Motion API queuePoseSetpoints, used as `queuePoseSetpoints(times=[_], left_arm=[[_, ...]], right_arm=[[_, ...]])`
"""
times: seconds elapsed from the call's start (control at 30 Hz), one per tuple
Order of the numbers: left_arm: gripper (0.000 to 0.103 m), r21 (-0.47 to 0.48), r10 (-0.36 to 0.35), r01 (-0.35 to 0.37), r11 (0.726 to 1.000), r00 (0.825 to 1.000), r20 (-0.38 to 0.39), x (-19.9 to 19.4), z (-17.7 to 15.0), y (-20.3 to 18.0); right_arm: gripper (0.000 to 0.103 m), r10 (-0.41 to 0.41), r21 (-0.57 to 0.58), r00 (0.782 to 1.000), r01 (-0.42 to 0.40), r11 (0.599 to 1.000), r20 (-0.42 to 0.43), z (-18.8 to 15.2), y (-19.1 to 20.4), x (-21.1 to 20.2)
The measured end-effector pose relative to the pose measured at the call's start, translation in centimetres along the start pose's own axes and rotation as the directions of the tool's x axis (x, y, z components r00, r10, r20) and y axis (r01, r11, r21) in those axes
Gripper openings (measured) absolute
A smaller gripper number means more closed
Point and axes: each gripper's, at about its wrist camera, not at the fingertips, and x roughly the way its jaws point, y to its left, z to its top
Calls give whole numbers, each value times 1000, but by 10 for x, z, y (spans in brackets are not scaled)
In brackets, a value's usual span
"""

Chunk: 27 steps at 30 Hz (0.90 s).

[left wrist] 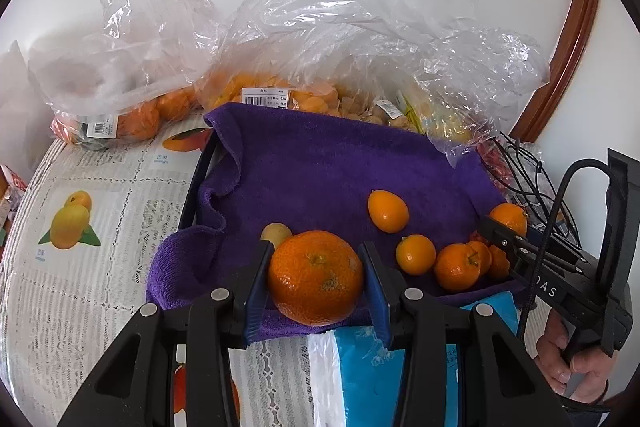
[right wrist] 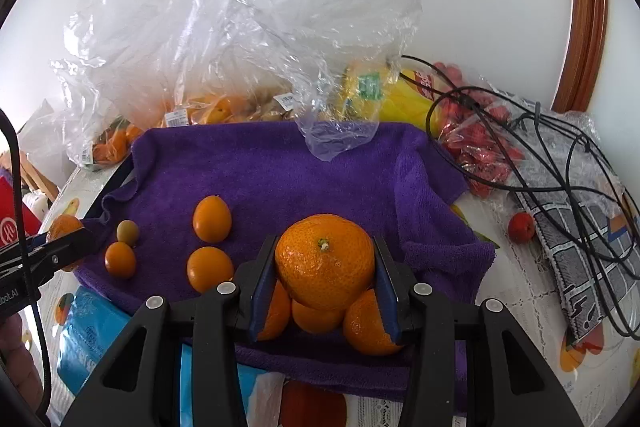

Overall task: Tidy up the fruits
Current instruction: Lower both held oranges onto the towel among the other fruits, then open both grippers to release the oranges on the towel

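A purple towel (left wrist: 320, 167) lines a tray, also in the right wrist view (right wrist: 280, 171). My left gripper (left wrist: 316, 279) is shut on a large mandarin (left wrist: 316, 277) at the towel's near edge. My right gripper (right wrist: 324, 271) is shut on another mandarin (right wrist: 324, 261), held above a cluster of three small mandarins (right wrist: 368, 323). In the left wrist view the right gripper (left wrist: 504, 227) holds its mandarin (left wrist: 509, 218) over that cluster (left wrist: 458, 267). Kumquats (right wrist: 212, 219) and a small green-yellow fruit (right wrist: 128, 231) lie loose on the towel.
Clear plastic bags of fruit (left wrist: 256, 39) stand behind the tray against the wall. Black cables (right wrist: 520, 147), a bag of red fruit (right wrist: 480, 147) and a patterned pouch (right wrist: 580, 259) lie right. A blue packet (left wrist: 400, 367) lies at the near edge. A loose red fruit (right wrist: 521, 227) sits on the tablecloth.
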Motion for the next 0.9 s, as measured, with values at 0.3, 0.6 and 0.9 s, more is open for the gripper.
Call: queuePoseSetpoints(times=[0.3, 0.6, 0.9], left_arm=[[41, -2, -22, 22, 1000, 1000, 0, 6, 5, -6], [41, 7, -29, 29, 1000, 999, -21, 18, 8, -16], [41, 18, -14, 15, 1000, 999, -50, 30, 2, -21]], right_arm=[[45, 12, -16, 1000, -13, 1000, -16, -6, 3, 8], [51, 25, -29, 999, -24, 999, 27, -6, 2, -4], [51, 41, -24, 999, -40, 999, 31, -12, 0, -10]])
